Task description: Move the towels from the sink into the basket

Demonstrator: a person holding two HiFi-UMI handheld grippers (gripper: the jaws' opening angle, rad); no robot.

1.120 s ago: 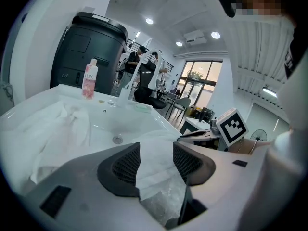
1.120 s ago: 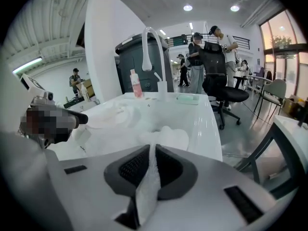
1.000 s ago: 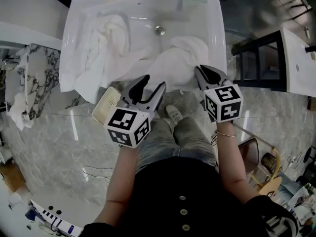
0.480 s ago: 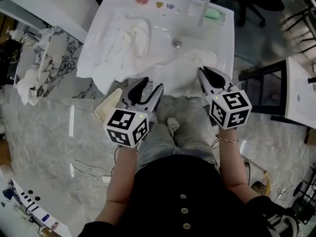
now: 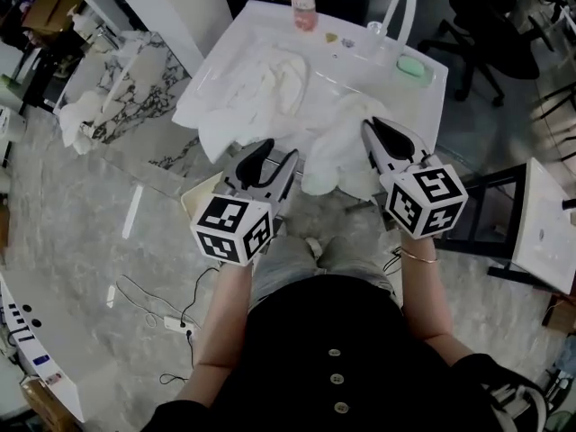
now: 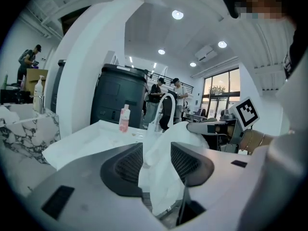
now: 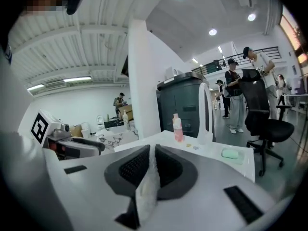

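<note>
White towel pinched in right gripper, left gripper agape, second towel lying in sink.

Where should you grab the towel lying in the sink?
Pinch the flap of the towel that drapes over the sink's front rim. Come from the near side with the left gripper: its jaws are open and the flap hangs free, thin enough to fit.
</note>
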